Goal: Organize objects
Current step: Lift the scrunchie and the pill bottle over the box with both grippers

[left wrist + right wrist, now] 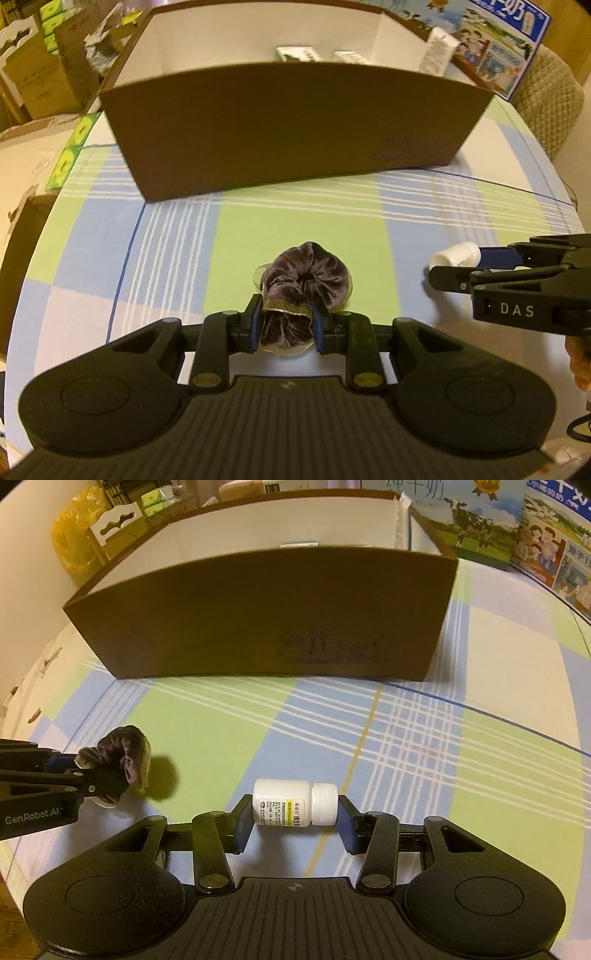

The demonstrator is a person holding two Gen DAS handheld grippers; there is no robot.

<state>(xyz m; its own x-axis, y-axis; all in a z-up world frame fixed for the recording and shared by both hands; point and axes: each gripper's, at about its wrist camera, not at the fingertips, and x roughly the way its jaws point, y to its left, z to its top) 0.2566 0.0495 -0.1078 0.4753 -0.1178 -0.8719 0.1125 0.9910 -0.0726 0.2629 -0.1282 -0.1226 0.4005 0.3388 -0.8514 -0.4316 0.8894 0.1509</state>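
My left gripper [286,323] is shut on a purple velvet scrunchie [306,280], pinching its near edge just above the checked tablecloth. In the right wrist view the scrunchie [123,755] hangs from the left gripper at the left. My right gripper [293,818] is shut on a white pill bottle [291,806] lying on its side, cap to the right. In the left wrist view the bottle [456,254] shows between the right gripper's fingers at the right. A brown cardboard box [288,125] with a white inside stands ahead, also in the right wrist view [258,616].
The box holds a few small white packages [299,53]. A milk carton box [506,48] stands behind it on the right, with a chair [546,99] beyond. Cardboard boxes [40,74] stack at the left, off the table. The tablecloth [406,738] stretches between grippers and box.
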